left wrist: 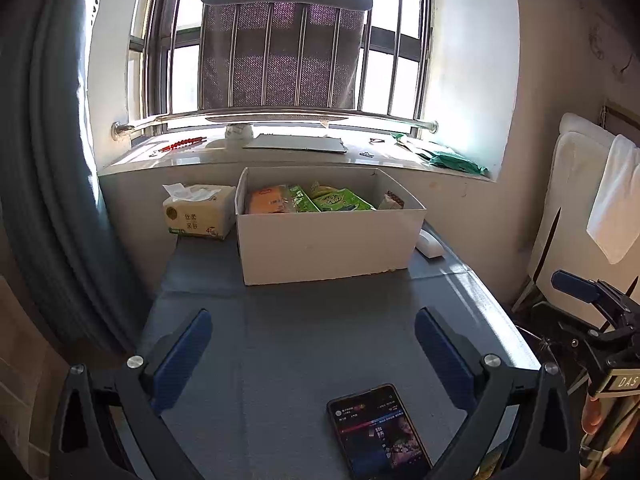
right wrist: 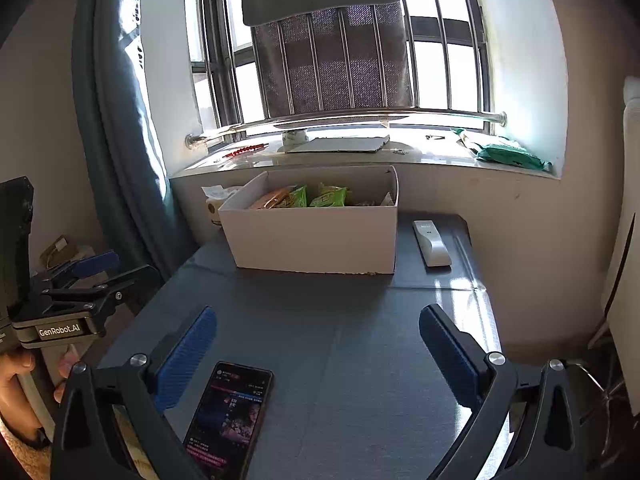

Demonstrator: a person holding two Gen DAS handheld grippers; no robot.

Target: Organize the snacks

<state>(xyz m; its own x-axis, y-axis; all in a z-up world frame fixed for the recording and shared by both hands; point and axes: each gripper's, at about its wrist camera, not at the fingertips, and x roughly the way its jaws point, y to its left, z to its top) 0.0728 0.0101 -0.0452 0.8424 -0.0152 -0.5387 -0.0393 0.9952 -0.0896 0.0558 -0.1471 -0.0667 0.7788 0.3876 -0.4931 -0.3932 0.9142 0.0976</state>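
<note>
Box [left wrist: 320, 240]: white, open-topped, at 12 o'clock from both grippers on the far half of the grey table [left wrist: 300, 340]; its long axis runs left to right, parallel to the windowsill [left wrist: 280, 156].
Snacks [left wrist: 340, 200]: packets stand inside the box, an orange one [left wrist: 266, 200] at the left end and green ones toward the middle; a pale packet [left wrist: 394, 200] leans at the right end.
Left gripper [left wrist: 313, 322]: wide open, holding nothing, blue pads apart over bare table, pointing at the box.
Right gripper [right wrist: 318, 318]: wide open too, nothing between its fingers, pointing at the box from a little farther right.
Phone [left wrist: 378, 432]: lit screen up, flat on the near table at 5 o'clock in the left view, 7 o'clock in the right; long axis runs roughly near to far.
Remote [right wrist: 431, 242]: white, flat on the table just beside the box's right end at 1 o'clock, long axis near to far.
Tissue pack [left wrist: 198, 210]: at 11 o'clock, just beside the box's left end.
</note>
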